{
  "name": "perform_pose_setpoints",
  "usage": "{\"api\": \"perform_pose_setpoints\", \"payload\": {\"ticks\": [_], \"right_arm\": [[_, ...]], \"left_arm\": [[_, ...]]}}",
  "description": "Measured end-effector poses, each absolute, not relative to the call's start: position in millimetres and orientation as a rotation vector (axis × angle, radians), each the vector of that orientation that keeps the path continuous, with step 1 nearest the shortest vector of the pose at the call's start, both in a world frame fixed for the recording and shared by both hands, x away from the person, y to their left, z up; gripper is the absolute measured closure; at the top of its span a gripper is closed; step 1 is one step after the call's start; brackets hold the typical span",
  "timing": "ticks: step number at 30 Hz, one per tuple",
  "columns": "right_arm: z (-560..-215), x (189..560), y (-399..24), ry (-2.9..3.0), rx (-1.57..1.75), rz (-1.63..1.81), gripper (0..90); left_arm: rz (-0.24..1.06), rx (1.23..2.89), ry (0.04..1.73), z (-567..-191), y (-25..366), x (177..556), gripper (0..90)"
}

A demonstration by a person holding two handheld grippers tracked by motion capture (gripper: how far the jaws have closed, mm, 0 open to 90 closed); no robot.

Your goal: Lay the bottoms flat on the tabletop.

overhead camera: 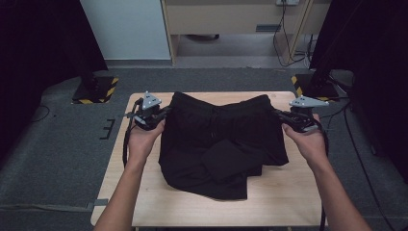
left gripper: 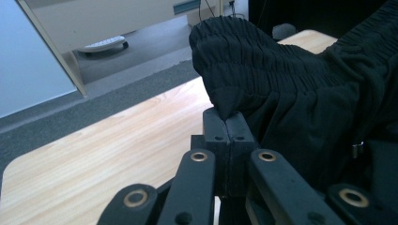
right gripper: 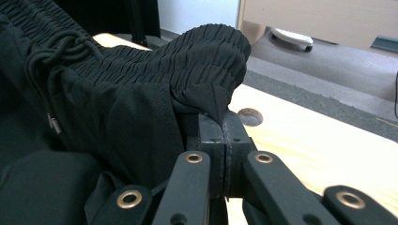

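Black shorts [overhead camera: 221, 144] are held over a wooden table [overhead camera: 284, 197], one gripper at each end of the gathered waistband.

Left gripper [overhead camera: 161, 114]: gripped in the left hand [overhead camera: 142, 139], jaws pressed together with no gap visible. In the left gripper view a fold of the waistband [left gripper: 244, 61] is pinched between the tips, the ribbed elastic bulging up just past them. The rest of the cloth hangs to the inner side of this gripper, toward the other one. Bare tabletop is seen on its outer side and ahead.

Right gripper [overhead camera: 281, 115]: gripped in the right hand [overhead camera: 310, 142], jaws likewise clamped tight on the opposite waistband corner. In the right gripper view the elastic [right gripper: 206, 51] is bunched just above and beyond the tips, and a drawstring [right gripper: 51, 61] with a small metal end dangles further in, toward the left gripper. A round hole in the tabletop [right gripper: 250, 116] is seen just beyond the tips, on the outer side.

Between the two grippers the waistband is stretched roughly level (slightly sagging at the middle). Below the grippers, toward the person, the legs are bunched and folded over one another, their lower part resting on the table. Whether the waistband itself touches the wood cannot be told from the high view.

A cable [overhead camera: 126, 142] is trailed from the left gripper past the wrist.
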State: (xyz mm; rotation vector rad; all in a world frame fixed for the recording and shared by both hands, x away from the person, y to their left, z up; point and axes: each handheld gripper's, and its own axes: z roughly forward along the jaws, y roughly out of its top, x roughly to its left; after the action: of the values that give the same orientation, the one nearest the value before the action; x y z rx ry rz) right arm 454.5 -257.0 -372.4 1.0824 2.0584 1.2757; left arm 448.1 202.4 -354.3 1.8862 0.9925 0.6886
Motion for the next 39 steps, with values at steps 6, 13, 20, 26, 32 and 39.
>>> {"api": "perform_pose_setpoints", "payload": {"ticks": [6,13,20,26,32,39], "right_arm": [[-351.5,458.4,-258.1,2.032,1.076,1.278,89.5],[-318.6,461.8,-262.2,1.988,1.052,1.298,89.5],[-308.6,463.2,-259.3,1.990,1.040,1.292,89.5],[-320.2,469.1,-257.3,2.016,1.055,1.271,89.4],[-332.6,472.9,-256.8,2.029,1.068,1.272,89.4],[-345.1,491.5,-254.6,2.036,1.112,1.278,89.4]], "left_arm": [[0.701,1.875,0.977,-333.7,199.7,455.3,90.0],[0.738,1.859,0.959,-305.3,199.6,458.1,90.0],[0.754,1.857,0.955,-299.0,201.2,460.8,89.9],[0.736,1.879,0.962,-311.1,203.1,468.2,90.0],[0.715,1.891,0.989,-319.8,203.6,474.0,89.9],[0.694,1.895,1.017,-327.3,204.6,493.8,89.9]]}}
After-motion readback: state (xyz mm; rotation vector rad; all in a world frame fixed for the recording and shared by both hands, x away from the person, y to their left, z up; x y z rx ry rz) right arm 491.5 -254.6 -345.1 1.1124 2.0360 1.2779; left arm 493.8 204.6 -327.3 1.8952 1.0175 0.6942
